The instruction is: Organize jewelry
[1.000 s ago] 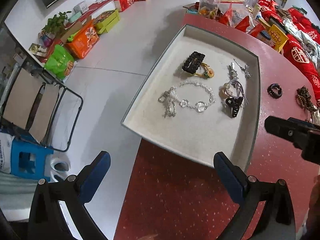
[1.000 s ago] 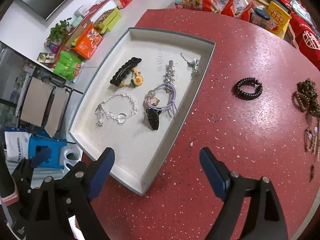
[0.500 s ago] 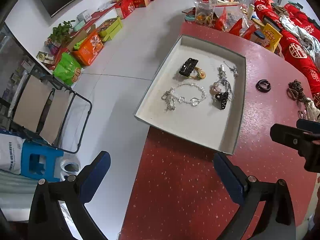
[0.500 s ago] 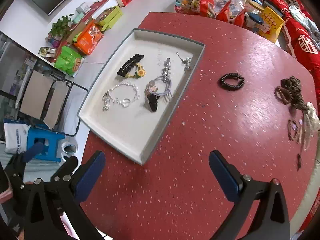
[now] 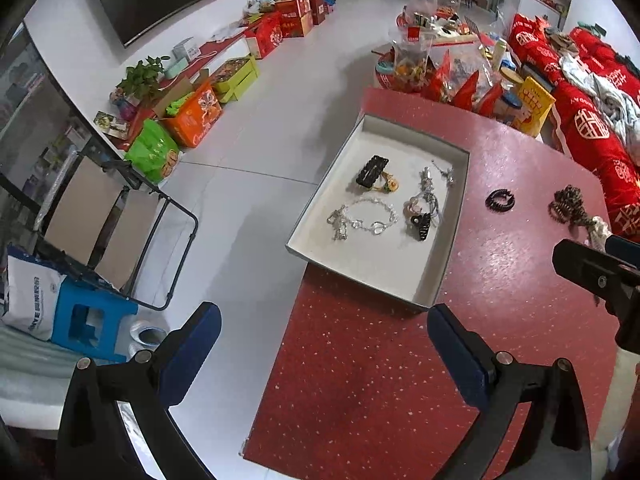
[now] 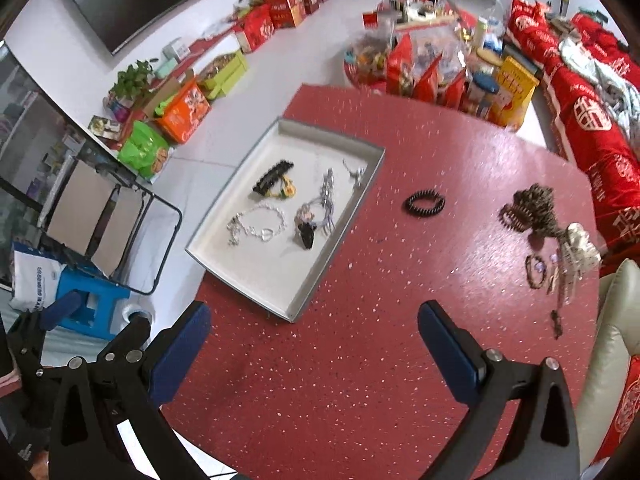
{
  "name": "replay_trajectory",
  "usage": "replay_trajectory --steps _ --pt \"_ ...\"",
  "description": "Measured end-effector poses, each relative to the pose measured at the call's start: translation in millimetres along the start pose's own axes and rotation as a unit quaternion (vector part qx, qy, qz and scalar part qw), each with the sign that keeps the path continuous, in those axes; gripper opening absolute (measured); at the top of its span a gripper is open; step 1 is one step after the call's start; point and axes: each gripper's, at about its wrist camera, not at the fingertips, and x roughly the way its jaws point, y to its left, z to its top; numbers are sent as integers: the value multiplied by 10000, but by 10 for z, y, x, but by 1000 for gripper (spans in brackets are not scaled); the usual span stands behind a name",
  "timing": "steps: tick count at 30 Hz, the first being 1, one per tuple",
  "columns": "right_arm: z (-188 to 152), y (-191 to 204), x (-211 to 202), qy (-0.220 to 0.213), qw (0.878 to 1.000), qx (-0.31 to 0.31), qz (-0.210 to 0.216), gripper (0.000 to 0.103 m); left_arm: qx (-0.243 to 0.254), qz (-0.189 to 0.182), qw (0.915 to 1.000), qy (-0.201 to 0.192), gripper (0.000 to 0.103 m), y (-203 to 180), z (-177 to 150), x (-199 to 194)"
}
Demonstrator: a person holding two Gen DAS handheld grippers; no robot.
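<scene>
A grey tray (image 5: 440, 276) (image 6: 320, 280) lies on the red table (image 6: 360, 360) at its left edge. In it are a crystal bracelet (image 5: 360, 216) (image 6: 256, 224), a black hair clip (image 5: 372, 170) (image 6: 272, 178), a purple hair tie with a dark clip (image 5: 422, 216) (image 6: 312, 220) and silver pieces (image 5: 434, 172). On the bare table lie a black coil band (image 5: 500, 201) (image 6: 425, 203) and a brown heap of jewelry (image 6: 532, 210) (image 5: 568, 204). My left gripper (image 5: 324, 348) and right gripper (image 6: 314, 344) both hang open and empty high above the table.
Snack bags and jars (image 6: 440, 76) crowd the table's far edge. Red cushions (image 5: 592, 128) line the right side. More small bracelets and a white bow (image 6: 560, 264) lie at the right. On the floor left stand boxes (image 5: 192, 116), a folding chair (image 5: 120, 220) and a blue stool (image 5: 88, 324).
Both grippers have risen and drawn back, so the tray and table look smaller and farther off. The right gripper's fingers have spread a little wider.
</scene>
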Motion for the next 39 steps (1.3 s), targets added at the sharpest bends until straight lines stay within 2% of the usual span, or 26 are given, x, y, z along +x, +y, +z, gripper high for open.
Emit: replay_trajectory --steps 10,39 --pt "5 130 -386 -412 9990 -171 -87 103 -81 -40 10000 -24 103 -67 -48 -262" --pt "79 111 -369 -378 9987 -299 -194 103 -216 57 9997 -127 103 -36 72 -384"
